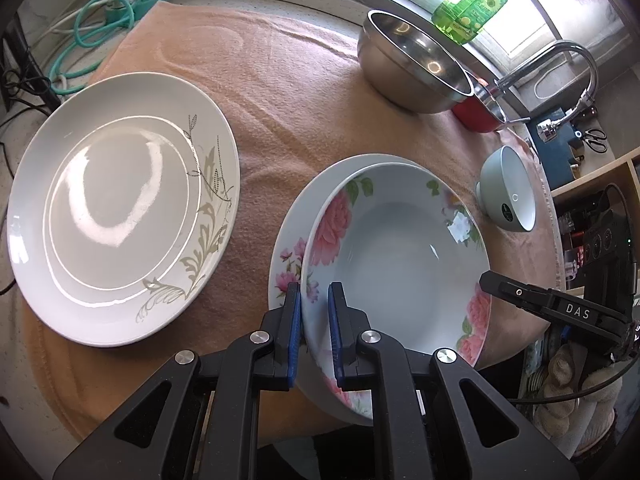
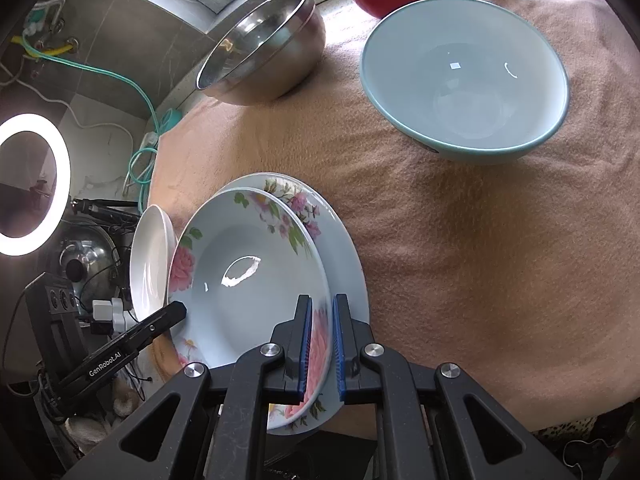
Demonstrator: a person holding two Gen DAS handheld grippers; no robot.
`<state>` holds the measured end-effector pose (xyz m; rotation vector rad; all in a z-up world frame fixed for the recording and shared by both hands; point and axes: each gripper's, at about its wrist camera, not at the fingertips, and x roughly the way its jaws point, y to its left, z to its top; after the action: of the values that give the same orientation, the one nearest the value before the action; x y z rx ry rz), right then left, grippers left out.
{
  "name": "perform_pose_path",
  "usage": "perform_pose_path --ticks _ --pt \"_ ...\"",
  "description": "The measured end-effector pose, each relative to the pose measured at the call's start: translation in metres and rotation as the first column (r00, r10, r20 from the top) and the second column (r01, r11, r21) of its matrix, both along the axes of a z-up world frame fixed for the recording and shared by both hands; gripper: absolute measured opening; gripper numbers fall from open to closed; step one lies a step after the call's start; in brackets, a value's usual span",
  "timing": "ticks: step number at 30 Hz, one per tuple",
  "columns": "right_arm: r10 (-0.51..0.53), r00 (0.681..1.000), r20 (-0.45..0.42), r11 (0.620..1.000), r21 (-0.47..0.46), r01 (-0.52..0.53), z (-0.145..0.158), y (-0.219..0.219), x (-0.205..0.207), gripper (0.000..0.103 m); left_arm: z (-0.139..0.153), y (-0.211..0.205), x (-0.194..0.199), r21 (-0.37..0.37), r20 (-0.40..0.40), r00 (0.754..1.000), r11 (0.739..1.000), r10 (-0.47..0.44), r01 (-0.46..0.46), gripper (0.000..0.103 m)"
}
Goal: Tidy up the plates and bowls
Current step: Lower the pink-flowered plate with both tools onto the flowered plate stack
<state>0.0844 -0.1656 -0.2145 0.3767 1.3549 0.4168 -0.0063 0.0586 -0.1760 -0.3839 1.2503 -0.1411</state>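
A deep rose-patterned plate (image 1: 404,248) sits over a flat floral plate (image 1: 288,240) on the peach cloth. My left gripper (image 1: 314,334) is shut on the deep plate's near rim. My right gripper (image 2: 320,346) is shut on the opposite rim of the same plate (image 2: 248,280), with the flat floral plate (image 2: 344,248) beneath. A large white plate with a grey leaf pattern (image 1: 120,208) lies to the left. A pale blue bowl (image 2: 464,76) stands on the cloth; in the left wrist view it (image 1: 510,190) lies beyond the plates.
A steel bowl (image 1: 412,64) and a red bowl (image 1: 478,110) stand at the back near a tap (image 1: 560,60) and a green soap bottle (image 1: 474,4). Teal cable (image 1: 100,16) lies off the cloth's far left. A ring light (image 2: 28,184) glows beside the table.
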Motion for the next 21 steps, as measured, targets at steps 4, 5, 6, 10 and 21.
perform_pose_path --ticks 4,5,6,10,21 --pt "-0.009 1.000 -0.004 1.000 0.004 0.009 0.0000 -0.0029 0.0005 0.010 -0.0001 -0.0026 0.0002 0.002 0.000 1.000 1.000 -0.008 0.008 0.011" --pt "-0.011 1.000 -0.007 1.000 0.008 0.011 -0.0005 -0.0038 0.0007 0.010 0.0001 -0.0036 0.0003 0.008 0.002 1.000 1.000 -0.011 0.011 0.011" --pt "-0.013 1.000 -0.009 1.000 0.011 0.013 -0.0008 -0.0043 0.0007 0.010 0.0003 -0.0044 0.0005 0.012 0.003 1.000 1.000 -0.013 0.013 0.011" --pt "-0.012 1.000 -0.010 1.000 0.010 0.012 -0.0007 -0.0054 0.0008 0.010 0.0002 -0.0061 0.0016 0.010 0.000 1.000 1.000 -0.017 0.017 0.011" --pt "-0.005 1.000 -0.016 1.000 0.018 0.005 -0.0002 -0.0037 0.0020 0.012 0.0032 -0.0089 0.0035 0.052 0.009 0.999 0.998 -0.041 0.040 0.011"
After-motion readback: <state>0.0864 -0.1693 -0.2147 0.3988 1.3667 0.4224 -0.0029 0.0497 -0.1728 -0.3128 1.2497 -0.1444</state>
